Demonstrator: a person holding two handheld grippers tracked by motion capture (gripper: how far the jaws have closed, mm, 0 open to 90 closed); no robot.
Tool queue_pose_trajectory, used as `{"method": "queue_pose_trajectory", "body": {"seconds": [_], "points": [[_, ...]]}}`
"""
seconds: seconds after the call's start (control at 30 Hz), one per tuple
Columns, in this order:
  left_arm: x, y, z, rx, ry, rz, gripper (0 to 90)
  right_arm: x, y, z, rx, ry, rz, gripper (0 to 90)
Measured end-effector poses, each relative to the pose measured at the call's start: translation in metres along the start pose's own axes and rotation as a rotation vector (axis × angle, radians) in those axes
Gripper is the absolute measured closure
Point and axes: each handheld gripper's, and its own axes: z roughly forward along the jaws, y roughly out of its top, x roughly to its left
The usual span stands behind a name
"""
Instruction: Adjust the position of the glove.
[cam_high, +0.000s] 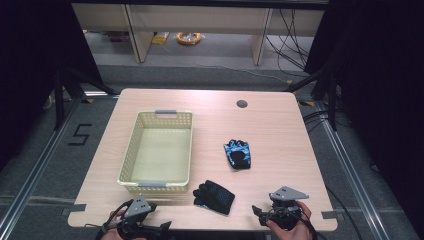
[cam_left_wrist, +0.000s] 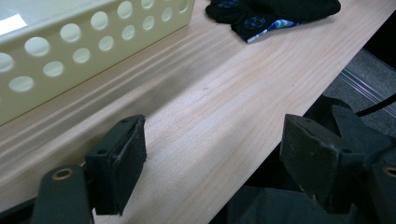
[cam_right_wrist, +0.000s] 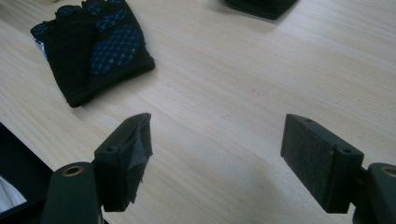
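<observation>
We hold our left gripper (cam_high: 159, 229) at the near edge of the wooden table (cam_high: 210, 102), just in front of the near left corner of the cream perforated basket (cam_high: 129, 150). Its jaws stand spread wide with nothing between them; in the left gripper view, the bare wood grain runs between the two black pads (cam_left_wrist: 123, 168) and the basket's holed wall (cam_left_wrist: 70, 46) rises close beside them.

We hold our right gripper (cam_high: 259, 212) at the same near edge, well to the right of the basket, and its jaws are likewise spread apart and pinch nothing. In the right gripper view, only tabletop lies between its pads (cam_right_wrist: 128, 158).

The nearer black fingerless glove (cam_high: 214, 196) lies flat on the table just beyond the basket's near right corner, between our two grippers and a little further in from the edge. In the right gripper view, its palm shows a blue dotted grip pattern (cam_right_wrist: 93, 49); in the left gripper view it sits past the basket's end (cam_left_wrist: 275, 14).

The second glove (cam_high: 238, 153), black with light blue markings, lies to the right of the basket, about level with its middle, apart from the first glove and untouched by either gripper
</observation>
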Motion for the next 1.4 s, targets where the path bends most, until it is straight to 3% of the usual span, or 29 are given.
{"method": "queue_pose_trajectory", "body": {"seconds": [0.13, 0.23, 0.3, 0.4, 0.53, 0.57, 0.6, 0.63, 0.7, 0.73, 0.83, 0.87, 1.0, 1.03, 1.17, 1.3, 1.37, 1.4], "points": [[0.000, 0.000, 0.000, -0.001, 0.002, -0.001, 22.2, 0.002, 0.001, -0.002, 0.008, -0.004, 0.041, 25.4], [0.000, 0.000, 0.000, 0.000, 0.002, 0.003, 22.2, 0.002, 0.001, -0.002, 0.009, -0.003, 0.041, 25.4], [0.000, 0.000, 0.000, 0.008, 0.002, 0.012, 22.2, 0.000, 0.001, 0.000, -0.004, -0.013, 0.008, 25.4], [0.000, 0.001, 0.000, 0.012, 0.002, 0.015, 22.2, 0.002, 0.002, -0.001, 0.008, -0.014, 0.031, 25.4], [-0.001, 0.001, 0.001, 0.016, 0.013, 0.020, 22.2, 0.002, 0.003, 0.001, 0.001, 0.000, 0.024, 25.8], [0.000, 0.001, 0.001, 0.016, 0.018, 0.023, 22.2, 0.001, 0.002, 0.001, 0.004, -0.010, 0.006, 26.8], [-0.002, 0.001, 0.002, 0.009, 0.003, 0.017, 22.2, 0.003, 0.004, 0.002, 0.001, 0.002, 0.028, 27.2], [-0.002, 0.001, 0.002, 0.011, 0.002, 0.019, 22.2, 0.003, 0.005, 0.003, -0.011, -0.003, 0.019, 27.6], [-0.002, 0.001, 0.004, 0.019, 0.016, 0.011, 22.3, 0.004, 0.008, 0.004, -0.008, 0.028, 0.023, 31.0], [-0.002, 0.001, 0.003, 0.022, 0.007, 0.010, 22.3, 0.005, 0.010, 0.005, -0.027, 0.005, 0.006, 32.7], [-0.002, 0.001, 0.003, 0.018, 0.009, 0.015, 22.3, 0.008, 0.014, 0.006, -0.036, 0.008, 0.006, 35.0], [-0.003, 0.001, 0.004, 0.006, 0.002, 0.011, 22.4, 0.010, 0.019, 0.008, -0.052, 0.019, -0.015, 38.3], [-0.003, 0.002, 0.004, 0.003, 0.002, 0.010, 22.4, 0.017, 0.026, 0.015, -0.060, 0.034, -0.014, 41.5], [-0.001, 0.002, 0.004, 0.015, 0.011, 0.024, 22.5, 0.020, 0.028, 0.017, -0.055, 0.032, -0.034, 42.5], [-0.003, 0.002, 0.005, 0.018, 0.008, 0.008, 22.5, 0.026, 0.037, 0.030, -0.028, 0.047, -0.066, 46.3], [-0.004, 0.002, 0.006, 0.003, -0.002, 0.011, 22.7, 0.032, 0.045, 0.042, -0.019, 0.057, -0.074, 50.2], [-0.004, 0.002, 0.007, 0.020, 0.010, 0.012, 22.7, 0.034, 0.048, 0.045, 0.012, 0.057, -0.065, 52.3], [-0.006, 0.003, 0.008, 0.003, -0.005, 0.017, 22.7, 0.035, 0.049, 0.050, 0.015, 0.066, -0.070, 53.8]]}}
